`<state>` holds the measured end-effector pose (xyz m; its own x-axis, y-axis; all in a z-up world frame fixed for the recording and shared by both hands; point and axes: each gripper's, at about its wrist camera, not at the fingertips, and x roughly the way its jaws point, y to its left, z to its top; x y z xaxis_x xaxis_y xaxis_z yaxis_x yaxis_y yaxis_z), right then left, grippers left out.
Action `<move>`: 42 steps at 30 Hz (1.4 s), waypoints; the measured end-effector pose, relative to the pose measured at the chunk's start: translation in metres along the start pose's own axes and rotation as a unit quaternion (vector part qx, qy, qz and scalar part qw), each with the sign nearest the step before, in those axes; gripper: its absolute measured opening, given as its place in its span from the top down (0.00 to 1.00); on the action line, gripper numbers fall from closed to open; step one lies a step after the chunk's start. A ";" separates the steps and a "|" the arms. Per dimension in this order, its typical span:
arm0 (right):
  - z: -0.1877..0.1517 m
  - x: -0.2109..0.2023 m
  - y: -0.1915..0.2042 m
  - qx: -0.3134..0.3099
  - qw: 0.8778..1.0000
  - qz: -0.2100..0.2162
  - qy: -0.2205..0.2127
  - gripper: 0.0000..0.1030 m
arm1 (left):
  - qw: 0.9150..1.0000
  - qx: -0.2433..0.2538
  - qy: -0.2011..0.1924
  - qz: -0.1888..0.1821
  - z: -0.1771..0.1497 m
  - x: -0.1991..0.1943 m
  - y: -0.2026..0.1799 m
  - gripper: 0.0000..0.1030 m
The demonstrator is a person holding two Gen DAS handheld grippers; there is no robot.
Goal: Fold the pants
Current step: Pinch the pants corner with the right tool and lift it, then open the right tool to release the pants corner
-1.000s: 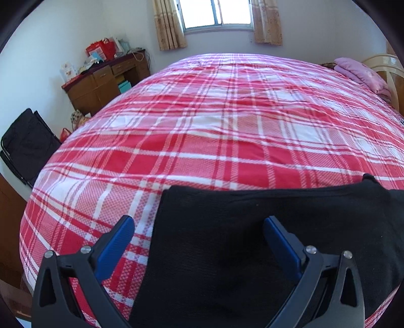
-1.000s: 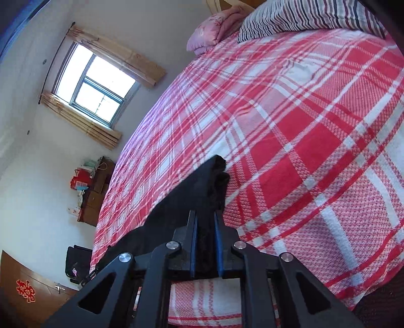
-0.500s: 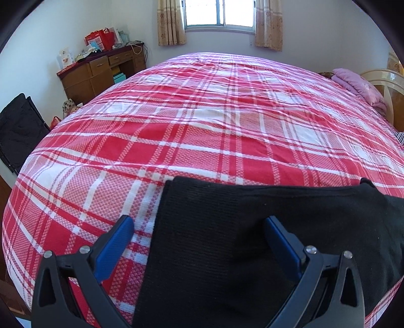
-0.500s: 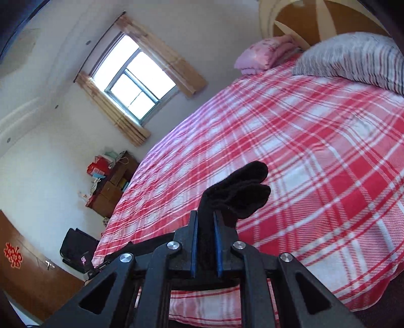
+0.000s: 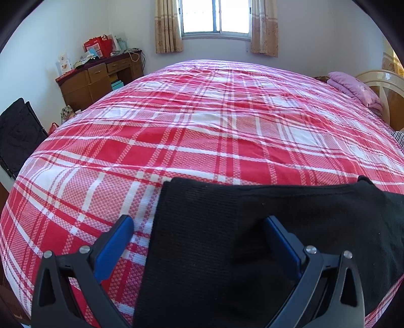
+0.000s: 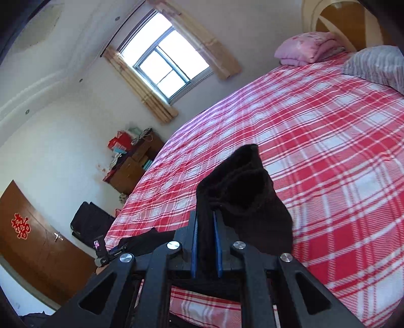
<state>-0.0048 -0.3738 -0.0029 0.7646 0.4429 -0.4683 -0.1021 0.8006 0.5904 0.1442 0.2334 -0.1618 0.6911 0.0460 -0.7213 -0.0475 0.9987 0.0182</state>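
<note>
Black pants lie flat near the front edge of a bed with a red and white plaid cover. My left gripper is open, its blue pads straddling the left end of the pants, one pad over the plaid, one over the cloth. My right gripper is shut on the other end of the black pants and holds it lifted above the bed, the cloth flopping over the fingers.
A wooden desk with boxes stands at the far left by the window. A black bag leans against the left wall. A pink folded blanket and striped pillow lie by the headboard. A brown door is at left.
My right gripper has lifted its end of the pants up off the bed and tilted upward. My left gripper has stayed open over the left end, shifting slightly.
</note>
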 end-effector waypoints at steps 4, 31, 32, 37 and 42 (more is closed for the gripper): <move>-0.001 0.026 0.018 -0.018 1.000 0.012 0.021 0.89 | 1.000 0.000 -0.001 0.000 -0.001 0.000 0.000 0.00; -0.071 0.209 0.087 -0.083 0.976 0.048 0.194 0.89 | 1.000 0.001 -0.006 0.002 -0.002 -0.001 -0.001 0.00; -0.075 0.214 0.089 -0.087 0.975 0.046 0.199 0.89 | 1.000 0.001 -0.006 0.002 -0.002 0.000 -0.001 0.00; -0.092 0.239 0.099 -0.099 0.969 0.043 0.223 0.89 | 1.000 0.002 -0.007 0.002 -0.003 -0.001 -0.001 0.00; -0.105 0.257 0.109 -0.116 0.963 0.036 0.241 0.89 | 1.000 0.002 -0.007 0.002 -0.003 -0.001 -0.001 0.00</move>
<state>0.1140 -0.1308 -0.1279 0.3723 0.5914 -0.7153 -0.3266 0.8049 0.4954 0.1413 0.2320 -0.1636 0.7015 0.0502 -0.7109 -0.0469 0.9986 0.0242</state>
